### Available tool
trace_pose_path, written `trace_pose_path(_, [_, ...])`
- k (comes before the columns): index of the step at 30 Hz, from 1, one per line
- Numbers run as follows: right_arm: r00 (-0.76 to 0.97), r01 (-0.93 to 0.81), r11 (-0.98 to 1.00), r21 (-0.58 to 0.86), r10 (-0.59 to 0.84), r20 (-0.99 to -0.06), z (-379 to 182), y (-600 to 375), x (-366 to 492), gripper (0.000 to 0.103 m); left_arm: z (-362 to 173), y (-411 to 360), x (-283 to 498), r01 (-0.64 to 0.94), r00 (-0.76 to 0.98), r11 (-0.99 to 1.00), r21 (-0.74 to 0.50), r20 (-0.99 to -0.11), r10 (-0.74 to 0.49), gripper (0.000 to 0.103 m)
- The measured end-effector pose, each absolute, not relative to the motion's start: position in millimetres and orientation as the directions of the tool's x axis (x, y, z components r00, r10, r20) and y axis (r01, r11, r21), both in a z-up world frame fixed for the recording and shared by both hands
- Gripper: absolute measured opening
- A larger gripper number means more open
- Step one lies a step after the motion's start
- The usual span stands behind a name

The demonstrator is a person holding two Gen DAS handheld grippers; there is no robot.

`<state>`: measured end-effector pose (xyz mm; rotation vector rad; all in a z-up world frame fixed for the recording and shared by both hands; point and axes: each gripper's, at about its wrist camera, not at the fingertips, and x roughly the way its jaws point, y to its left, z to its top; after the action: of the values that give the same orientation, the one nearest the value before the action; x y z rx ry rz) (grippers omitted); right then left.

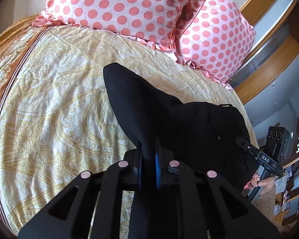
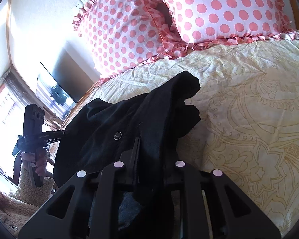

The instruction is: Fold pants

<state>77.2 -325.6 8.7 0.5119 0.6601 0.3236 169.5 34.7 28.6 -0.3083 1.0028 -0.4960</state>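
The black pants (image 1: 169,115) hang partly lifted above the bed (image 1: 59,99), soft and limp, probably light. The left gripper (image 1: 148,159) and the right gripper (image 2: 147,159) are both closed on bunched cloth; a flat hem edge looks easier to hold.

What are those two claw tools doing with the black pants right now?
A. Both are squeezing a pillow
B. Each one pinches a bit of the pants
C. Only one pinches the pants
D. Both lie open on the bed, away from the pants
B: the left gripper has black pants fabric clamped between its fingers, and the right gripper likewise pinches the cloth, above the bedspread.
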Motion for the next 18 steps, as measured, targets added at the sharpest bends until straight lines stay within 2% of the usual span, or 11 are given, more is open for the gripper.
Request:
trace_pose_path(13, [0.794, -0.12, 0.84, 0.529, 0.401, -0.456, 50.1, -341.1, 148.7, 0.017, 80.6, 9.1, 231.0, 0.325, 0.569, 0.853, -0.409, -0.635, -0.522, 0.009])
trace_pose_path(18, [0.803, -0.056, 0.848, 0.526, 0.351, -0.481, 44.9, -356.1, 192.8, 0.017, 65.7, 7.8, 281.6, 0.274, 0.587, 0.868, -0.415, -0.642, -0.493, 0.009])
